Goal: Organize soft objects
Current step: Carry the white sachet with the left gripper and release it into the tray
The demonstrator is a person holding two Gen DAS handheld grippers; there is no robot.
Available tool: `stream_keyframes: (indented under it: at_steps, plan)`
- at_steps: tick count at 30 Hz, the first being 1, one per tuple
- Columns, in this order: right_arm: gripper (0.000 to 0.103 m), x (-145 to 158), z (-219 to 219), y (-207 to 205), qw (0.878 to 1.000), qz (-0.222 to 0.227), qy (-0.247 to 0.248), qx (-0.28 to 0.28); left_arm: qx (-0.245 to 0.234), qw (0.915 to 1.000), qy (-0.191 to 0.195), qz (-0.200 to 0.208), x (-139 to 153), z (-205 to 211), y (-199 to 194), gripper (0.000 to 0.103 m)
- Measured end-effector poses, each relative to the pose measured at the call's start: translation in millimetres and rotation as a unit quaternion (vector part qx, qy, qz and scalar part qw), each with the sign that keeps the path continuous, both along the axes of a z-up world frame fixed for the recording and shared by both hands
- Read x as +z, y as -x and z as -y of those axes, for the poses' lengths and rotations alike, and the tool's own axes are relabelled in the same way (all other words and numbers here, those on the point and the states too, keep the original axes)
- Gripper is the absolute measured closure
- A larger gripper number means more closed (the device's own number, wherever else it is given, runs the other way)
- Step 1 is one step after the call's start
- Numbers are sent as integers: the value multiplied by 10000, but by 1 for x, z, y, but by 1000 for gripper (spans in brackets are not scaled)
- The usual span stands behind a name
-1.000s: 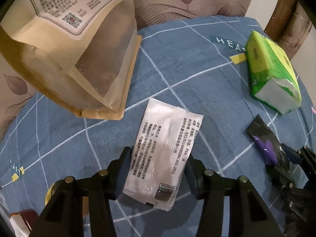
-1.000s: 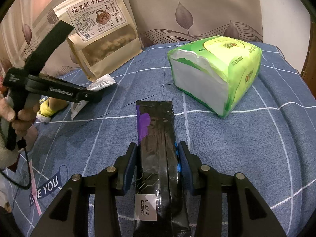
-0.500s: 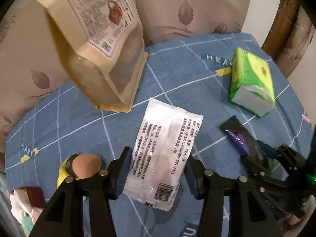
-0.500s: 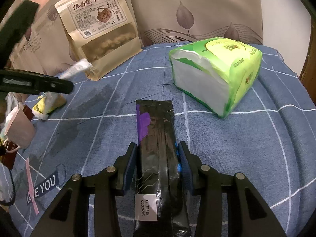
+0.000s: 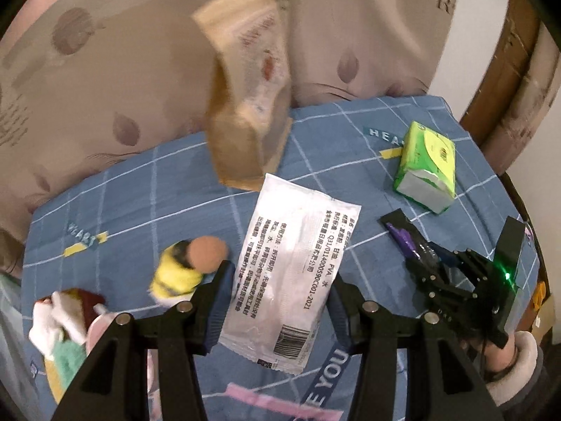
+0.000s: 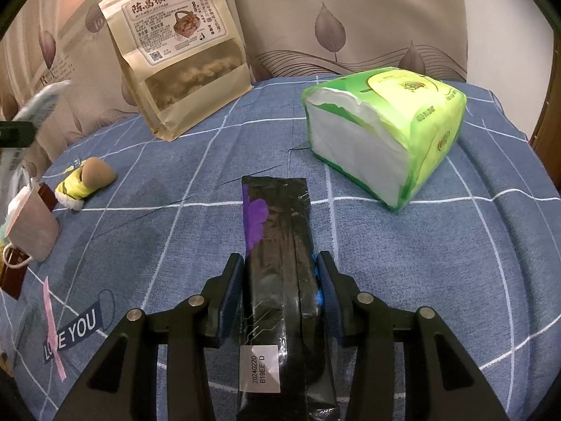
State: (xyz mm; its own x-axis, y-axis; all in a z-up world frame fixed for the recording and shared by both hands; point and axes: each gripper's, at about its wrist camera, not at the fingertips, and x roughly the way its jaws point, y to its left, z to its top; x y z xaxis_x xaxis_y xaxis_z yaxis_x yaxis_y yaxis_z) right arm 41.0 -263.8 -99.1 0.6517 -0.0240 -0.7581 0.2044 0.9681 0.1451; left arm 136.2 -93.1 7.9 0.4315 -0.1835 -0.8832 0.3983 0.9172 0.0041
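Far left edge of the blue checked bedspread (image 6: 438,245): a face mask (image 6: 31,224) lying over a dark red box (image 6: 12,273). Just beyond them, a small yellow-and-tan plush toy (image 6: 86,180) on its side. Behind, a brown paper snack bag (image 6: 178,52) upright against the leaf-print headboard (image 6: 350,17).

Left gripper (image 5: 278,301) clamps a white printed sachet (image 5: 291,266) by its long edges, pads pressing both sides; sachet held clear above the bedspread, barcode end nearest the camera.

Centre: right gripper (image 6: 278,291) closed on a long black packet (image 6: 280,263) with a purple patch; far end points away, whether it touches the cloth is unclear.

Right: green tissue pack (image 6: 389,129), white end facing, resting on the bedspread near the packet, apart from it.
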Motion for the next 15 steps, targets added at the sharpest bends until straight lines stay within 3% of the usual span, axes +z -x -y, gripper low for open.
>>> stream_keyframes:
  at_steps: [8, 15]
  plan:
    - [62, 0, 0, 0, 10000, -7, 20, 2, 503, 9984, -160, 216, 19, -61, 16, 52]
    - [62, 0, 0, 0, 10000, -26, 77, 10, 1205, 9917, -286, 348, 32, -131, 26, 52]
